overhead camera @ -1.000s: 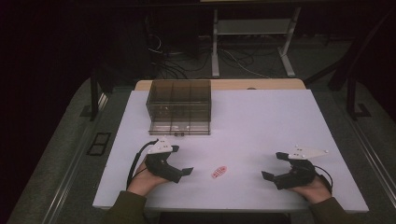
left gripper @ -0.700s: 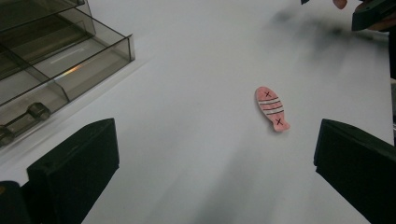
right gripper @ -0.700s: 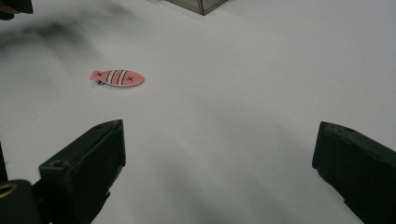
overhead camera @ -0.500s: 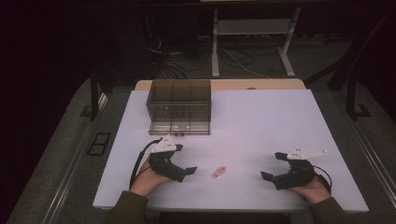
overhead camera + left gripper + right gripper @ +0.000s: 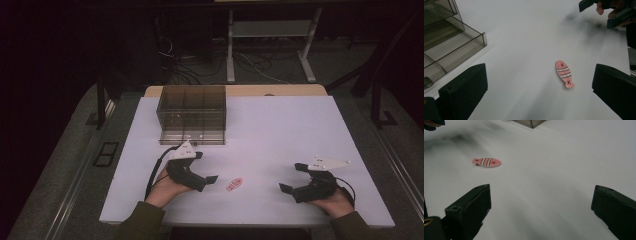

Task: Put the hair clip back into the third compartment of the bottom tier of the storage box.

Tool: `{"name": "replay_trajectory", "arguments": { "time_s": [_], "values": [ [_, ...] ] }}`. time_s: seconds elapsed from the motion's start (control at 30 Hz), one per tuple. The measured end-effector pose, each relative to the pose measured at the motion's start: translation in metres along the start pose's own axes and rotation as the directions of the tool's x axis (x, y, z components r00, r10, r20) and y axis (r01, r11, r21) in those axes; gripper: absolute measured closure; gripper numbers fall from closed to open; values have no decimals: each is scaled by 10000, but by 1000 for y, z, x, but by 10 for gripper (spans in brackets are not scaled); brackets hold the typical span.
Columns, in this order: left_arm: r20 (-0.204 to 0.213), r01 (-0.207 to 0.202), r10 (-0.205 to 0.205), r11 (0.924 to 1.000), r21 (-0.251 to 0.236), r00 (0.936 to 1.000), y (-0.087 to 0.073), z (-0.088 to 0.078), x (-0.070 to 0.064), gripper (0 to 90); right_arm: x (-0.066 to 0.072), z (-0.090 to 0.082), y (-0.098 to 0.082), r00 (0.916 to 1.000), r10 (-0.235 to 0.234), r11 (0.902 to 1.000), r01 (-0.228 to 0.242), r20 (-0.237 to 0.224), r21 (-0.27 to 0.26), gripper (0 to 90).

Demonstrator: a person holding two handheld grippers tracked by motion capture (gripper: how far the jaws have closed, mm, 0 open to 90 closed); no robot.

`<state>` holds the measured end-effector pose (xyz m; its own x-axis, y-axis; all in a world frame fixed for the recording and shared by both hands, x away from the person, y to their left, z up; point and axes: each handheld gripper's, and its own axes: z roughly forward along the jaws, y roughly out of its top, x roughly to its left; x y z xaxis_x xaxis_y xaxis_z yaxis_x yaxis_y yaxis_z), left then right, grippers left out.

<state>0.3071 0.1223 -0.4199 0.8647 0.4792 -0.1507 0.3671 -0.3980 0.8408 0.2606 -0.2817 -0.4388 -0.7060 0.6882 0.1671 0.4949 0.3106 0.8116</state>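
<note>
1. High view: the left gripper (image 5: 202,170) sits low over the white table (image 5: 280,130), near its front edge, with its jaws spread and nothing between them. Just to its right, a small pink fish-shaped piece (image 5: 234,184) lies flat on the table, apart from the jaws. The right gripper (image 5: 295,177) rests well to the right, jaws likewise parted and empty. A smoky clear drawer box (image 5: 192,114) stands further back on the left.

2. Left gripper view: both black jaws stand wide apart, gripping nothing. The pink fish-shaped piece (image 5: 564,73), marked with stripes and two crosses, lies ahead between them, nearer the right-hand jaw, untouched. The drawer box (image 5: 446,45) is at upper left; the right gripper (image 5: 604,12) shows at top right.

3. Right gripper view: jaws wide open and empty above bare table. The pink fish-shaped piece (image 5: 486,162) lies ahead to the left, clear of them.
</note>
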Motion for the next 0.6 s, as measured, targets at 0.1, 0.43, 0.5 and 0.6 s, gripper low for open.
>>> {"name": "replay_trajectory", "arguments": {
  "time_s": [0.1,0.43,0.5,0.6],
  "values": [
    [59,-60,60,10000,24,10000,3,3,0,0,0,0,0,10000,-11,10000,11,5,-8,21],
    [183,-48,49,9999,-104,9998,11,14,-3,0,0,0,0,10000,15,10000,-15,4,-25,21],
    [227,-44,46,9999,-106,9997,13,16,-3,0,0,0,0,10000,4,10000,-4,2,-41,21],
    [266,-49,53,9999,-148,9996,15,19,-5,0,0,0,0,10000,19,10000,-19,-17,-16,21]
  ]
}}
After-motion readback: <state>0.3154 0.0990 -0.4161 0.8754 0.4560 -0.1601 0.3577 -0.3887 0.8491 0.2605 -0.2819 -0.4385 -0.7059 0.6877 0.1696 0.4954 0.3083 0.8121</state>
